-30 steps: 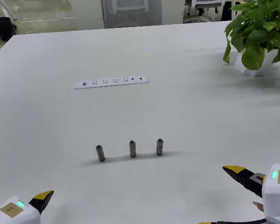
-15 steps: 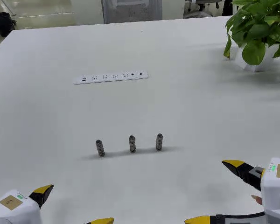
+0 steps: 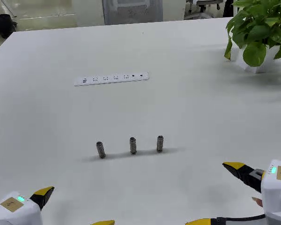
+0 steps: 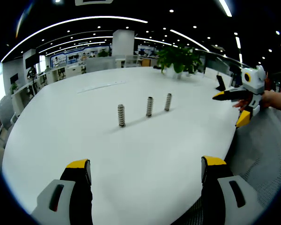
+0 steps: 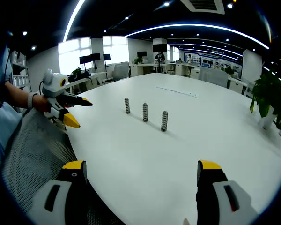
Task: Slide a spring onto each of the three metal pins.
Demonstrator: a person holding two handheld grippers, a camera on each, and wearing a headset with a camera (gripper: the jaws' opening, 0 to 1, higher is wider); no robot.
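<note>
Three short metal pins stand upright in a row on the white table (image 3: 187, 108): left pin (image 3: 100, 150), middle pin (image 3: 133, 146), right pin (image 3: 159, 144). Each shows a coiled spring around it. The same row appears in the left gripper view (image 4: 150, 106) and the right gripper view (image 5: 144, 112). My left gripper (image 3: 74, 208) hovers open at the table's near edge, well short of the pins, with nothing between its jaws (image 4: 145, 163). My right gripper (image 3: 217, 194) is open and holds nothing too, near the front right (image 5: 140, 165).
A white power strip (image 3: 111, 78) lies flat beyond the pins. A potted green plant (image 3: 257, 33) stands at the far right corner. Office chairs stand past the table's far edge. Bare tabletop lies between the grippers and the pins.
The head view has shifted slightly. Both grippers stay open near the front edge, their lower jaws now showing. The pins have not moved.
</note>
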